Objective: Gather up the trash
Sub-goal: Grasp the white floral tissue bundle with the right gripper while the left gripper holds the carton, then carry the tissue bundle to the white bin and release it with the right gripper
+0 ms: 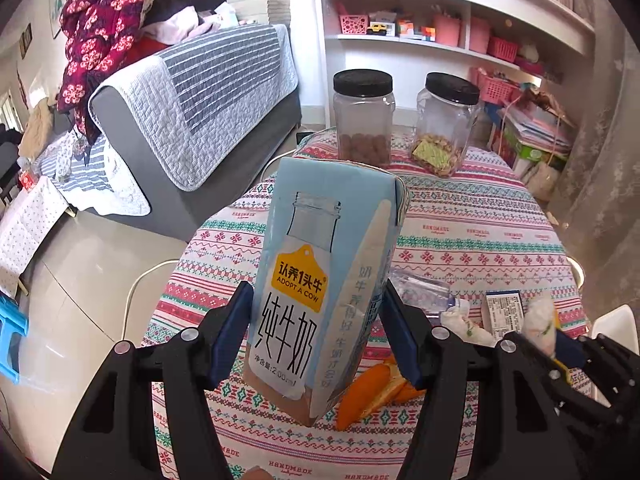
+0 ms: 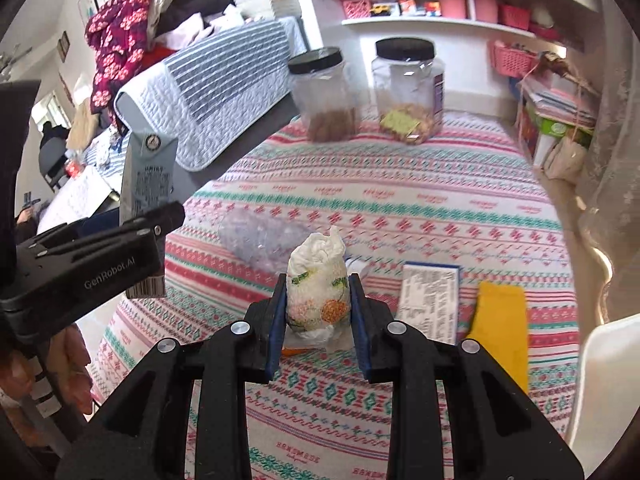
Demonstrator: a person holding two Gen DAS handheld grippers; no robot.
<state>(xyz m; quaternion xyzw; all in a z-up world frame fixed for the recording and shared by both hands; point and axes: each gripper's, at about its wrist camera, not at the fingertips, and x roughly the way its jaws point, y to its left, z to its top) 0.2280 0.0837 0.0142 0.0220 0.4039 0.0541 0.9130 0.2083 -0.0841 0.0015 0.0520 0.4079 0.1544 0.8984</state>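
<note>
The right tongs (image 2: 318,308) are clamped on a crumpled white paper napkin with an orange and green flower print (image 2: 318,292), pinched at its middle and lifted clear of the bench (image 2: 400,208), a round table under a red, green and white patterned cloth. The left tongs (image 1: 316,332) are clamped on a pale blue cardboard milk carton (image 1: 320,280), gripped low on its sides, upright with a slight tilt, also off the bench.

Both loads look secure, so the step now is carrying them to wherever the trash goes; no bin shows in either view. Keep the squeeze steady, since the napkin is soft and could slip, and hold the carton upright in case any milk is left.

Just beyond lie orange peel pieces (image 1: 372,392), a small printed box (image 2: 430,300), a flat yellow packet (image 2: 500,320) and crinkled clear plastic wrap (image 2: 260,236), all still to gather. Farthest stand two clear black-lidded jars (image 2: 408,88).
</note>
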